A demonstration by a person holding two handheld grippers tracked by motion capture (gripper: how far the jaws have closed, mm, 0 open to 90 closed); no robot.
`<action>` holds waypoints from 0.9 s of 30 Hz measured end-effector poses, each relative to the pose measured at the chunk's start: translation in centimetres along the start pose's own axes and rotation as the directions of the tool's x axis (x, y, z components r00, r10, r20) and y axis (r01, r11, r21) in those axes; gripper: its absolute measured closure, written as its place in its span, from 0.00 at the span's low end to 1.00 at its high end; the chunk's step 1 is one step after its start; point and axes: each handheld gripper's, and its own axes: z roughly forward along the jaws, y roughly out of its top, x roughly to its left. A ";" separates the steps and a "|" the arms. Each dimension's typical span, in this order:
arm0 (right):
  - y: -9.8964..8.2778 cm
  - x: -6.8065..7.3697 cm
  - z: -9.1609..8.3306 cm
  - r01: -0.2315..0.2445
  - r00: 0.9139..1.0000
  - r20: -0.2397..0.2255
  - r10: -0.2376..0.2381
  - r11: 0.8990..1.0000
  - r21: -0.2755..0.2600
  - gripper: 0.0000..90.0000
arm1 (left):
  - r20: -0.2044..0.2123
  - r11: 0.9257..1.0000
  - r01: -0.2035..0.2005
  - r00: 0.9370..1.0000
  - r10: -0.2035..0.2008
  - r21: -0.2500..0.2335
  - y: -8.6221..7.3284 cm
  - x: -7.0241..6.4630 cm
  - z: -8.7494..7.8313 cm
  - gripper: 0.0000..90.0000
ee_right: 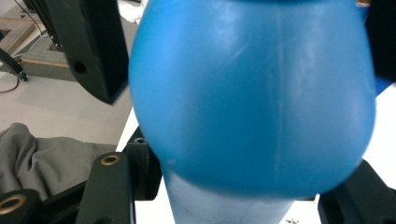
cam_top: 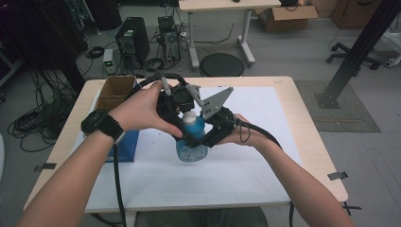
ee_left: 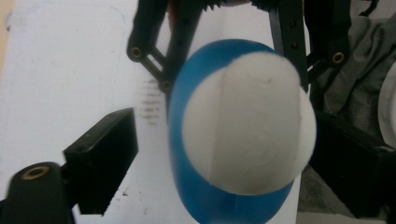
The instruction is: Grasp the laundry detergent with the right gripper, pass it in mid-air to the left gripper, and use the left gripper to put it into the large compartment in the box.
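Observation:
A blue bottle [cam_top: 191,144] with a white cap [cam_top: 189,116] stands upright on the white mat [cam_top: 265,123] at the table's middle. My right gripper [cam_top: 197,138] comes in from the right and is shut on the bottle's body; in the right gripper view the blue bottle [ee_right: 252,93] sits tight between both black jaws. My left gripper [cam_top: 183,108] hangs over the top. In the left gripper view the white cap [ee_left: 247,121] lies between its jaws, with a gap on the left side, so the left gripper [ee_left: 224,163] is open around the cap.
An open cardboard box [cam_top: 116,91] and a blue box [cam_top: 126,144] stand at the table's left edge, close to my left forearm. Beyond the table are computer towers [cam_top: 132,40], cables and a round stool [cam_top: 221,65] on the floor.

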 end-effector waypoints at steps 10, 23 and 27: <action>-0.1 0.0 -0.1 0.002 1.000 0.009 -0.002 1.000 0.012 0.47 | 0.002 1.000 -0.001 1.000 0.001 0.005 0.2 0.0 0.0 0.22; -0.2 0.0 -0.3 0.003 1.000 0.014 -0.003 1.000 0.014 0.47 | 0.007 1.000 -0.007 1.000 0.007 0.021 0.4 -0.2 0.2 0.31; -0.2 0.0 -0.4 0.001 1.000 0.017 -0.001 1.000 0.014 0.47 | 0.009 1.000 -0.011 1.000 0.011 0.024 0.5 -0.2 0.3 0.34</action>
